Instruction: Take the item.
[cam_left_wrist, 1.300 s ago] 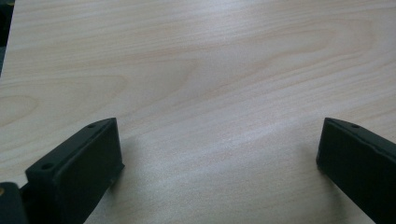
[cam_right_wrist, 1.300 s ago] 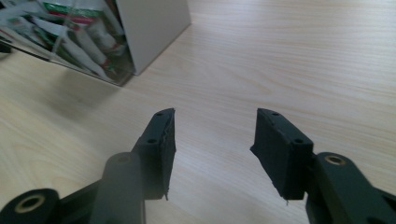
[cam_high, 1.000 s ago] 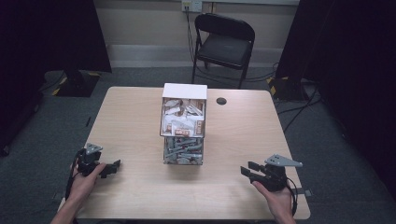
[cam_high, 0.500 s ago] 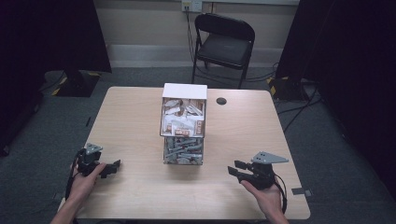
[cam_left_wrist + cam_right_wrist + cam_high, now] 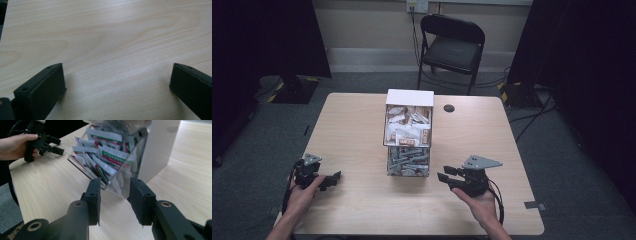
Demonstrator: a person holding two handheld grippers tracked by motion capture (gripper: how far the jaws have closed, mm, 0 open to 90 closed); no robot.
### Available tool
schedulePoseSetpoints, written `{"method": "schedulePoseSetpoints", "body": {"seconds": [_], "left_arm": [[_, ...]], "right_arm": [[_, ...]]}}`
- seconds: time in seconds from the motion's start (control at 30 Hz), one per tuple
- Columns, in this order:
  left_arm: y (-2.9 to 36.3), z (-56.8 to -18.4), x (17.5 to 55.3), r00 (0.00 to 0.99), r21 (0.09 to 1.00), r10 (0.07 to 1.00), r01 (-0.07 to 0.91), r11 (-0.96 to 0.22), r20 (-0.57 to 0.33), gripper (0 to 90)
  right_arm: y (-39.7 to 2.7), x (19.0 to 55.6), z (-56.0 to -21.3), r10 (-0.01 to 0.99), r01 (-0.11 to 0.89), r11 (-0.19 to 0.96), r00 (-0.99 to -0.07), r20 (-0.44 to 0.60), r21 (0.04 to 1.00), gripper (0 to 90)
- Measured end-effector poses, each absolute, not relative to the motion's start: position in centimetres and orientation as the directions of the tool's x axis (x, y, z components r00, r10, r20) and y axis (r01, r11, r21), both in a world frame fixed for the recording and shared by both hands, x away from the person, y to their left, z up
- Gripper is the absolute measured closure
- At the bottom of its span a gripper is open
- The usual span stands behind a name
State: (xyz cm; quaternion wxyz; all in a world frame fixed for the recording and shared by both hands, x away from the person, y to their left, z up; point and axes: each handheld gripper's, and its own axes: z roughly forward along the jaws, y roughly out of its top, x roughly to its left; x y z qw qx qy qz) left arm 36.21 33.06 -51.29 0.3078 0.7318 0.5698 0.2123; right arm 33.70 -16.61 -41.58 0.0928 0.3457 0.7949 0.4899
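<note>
From above, a clear two-tier sachet box (image 5: 408, 134) stands mid-way on the pale wooden worktop (image 5: 357, 125), the left claw (image 5: 330, 180) and right claw (image 5: 446, 177) flanking it.

Left gripper view: jaws spread wide over bare wood.

Right gripper view: jaws parted just before the box's corner.

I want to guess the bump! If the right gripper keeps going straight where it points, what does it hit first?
Probably the clear packet box: the right gripper points at its lower corner, jaws open, with nothing between them.
</note>
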Motion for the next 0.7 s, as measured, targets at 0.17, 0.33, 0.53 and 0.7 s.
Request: {"method": "schedulePoseSetpoints", "body": {"seconds": [0.17, 0.33, 0.53, 0.7], "left_arm": [[33.1, -51.3, 36.2, 0.261, 0.693, 0.965, 0.703, -0.161, -0.04, 0.0], [33.1, -51.3, 36.2, 0.261, 0.692, 0.965, 0.703, -0.162, -0.039, 0.0], [33.1, -51.3, 36.2, 0.26, 0.692, 0.965, 0.703, -0.161, -0.04, 0.0], [33.1, -51.3, 36.2, 0.261, 0.692, 0.965, 0.703, -0.162, -0.04, 0.0]], "right_arm": [[-15.3, 33.9, -41.2, 0.62, 0.449, 0.289, -0.761, 0.193, 0.845, 63.5], [-13.8, 34.0, -41.2, 0.586, 0.437, 0.301, -0.786, 0.197, 0.847, 64.8], [-11.9, 34.3, -41.0, 0.551, 0.417, 0.325, -0.813, 0.188, 0.849, 66.7], [-10.8, 35.0, -41.2, 0.538, 0.411, 0.319, -0.821, 0.194, 0.854, 68.5]]}}
